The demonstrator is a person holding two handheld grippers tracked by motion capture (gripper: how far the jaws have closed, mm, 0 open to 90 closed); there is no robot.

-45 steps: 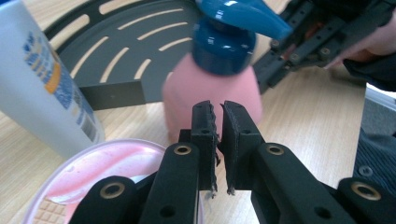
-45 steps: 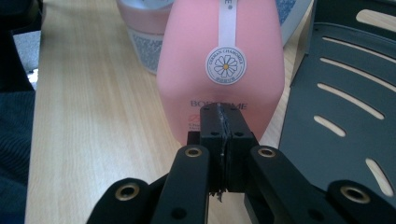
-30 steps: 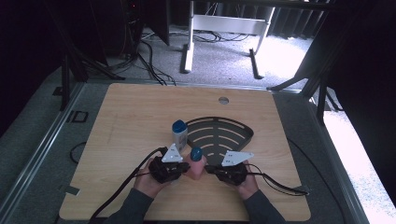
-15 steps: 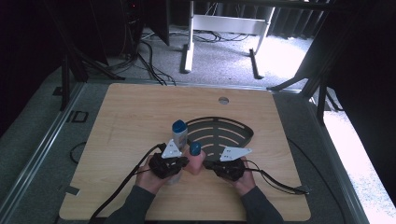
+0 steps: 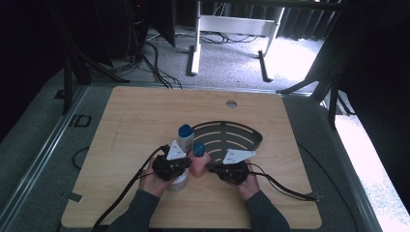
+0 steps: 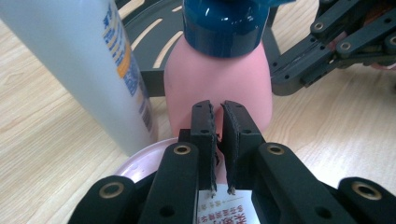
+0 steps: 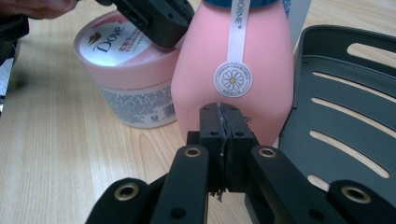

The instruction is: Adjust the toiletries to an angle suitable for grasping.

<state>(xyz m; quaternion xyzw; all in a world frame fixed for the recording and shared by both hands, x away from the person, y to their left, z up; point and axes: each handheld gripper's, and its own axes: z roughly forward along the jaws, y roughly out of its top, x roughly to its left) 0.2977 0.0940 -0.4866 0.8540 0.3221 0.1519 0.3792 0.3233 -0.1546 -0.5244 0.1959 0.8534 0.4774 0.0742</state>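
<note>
Just ahead of the left gripper (image 6: 217, 116), whose jaws are closed to a thin slit with nothing between them, stands the pink bottle (image 6: 219, 79) with its dark blue cap (image 6: 224, 23). The gripper's tips sit close in front of the bottle's lower body; whether they touch it cannot be told. Beneath this gripper lies the pink-lidded Dove jar (image 7: 126, 60), and to the gripper's left rises a tall white bottle (image 6: 88, 60) with printed lettering, just beside the pink one.

From the opposite side, the right gripper (image 7: 220, 116) points at the same pink bottle (image 7: 233, 70), its jaws pressed together and empty, tips right at the bottle's base below a round daisy sticker (image 7: 232, 79). To this gripper's right lies the black slotted tray (image 7: 345, 112), its rim next to the bottle.

In the high view, both hands hold the left gripper (image 5: 181, 164) and right gripper (image 5: 212, 168) low over the wooden worktop (image 5: 125, 121), flanking the pink bottle (image 5: 198, 162) at the near edge of the tray (image 5: 241, 130).
</note>
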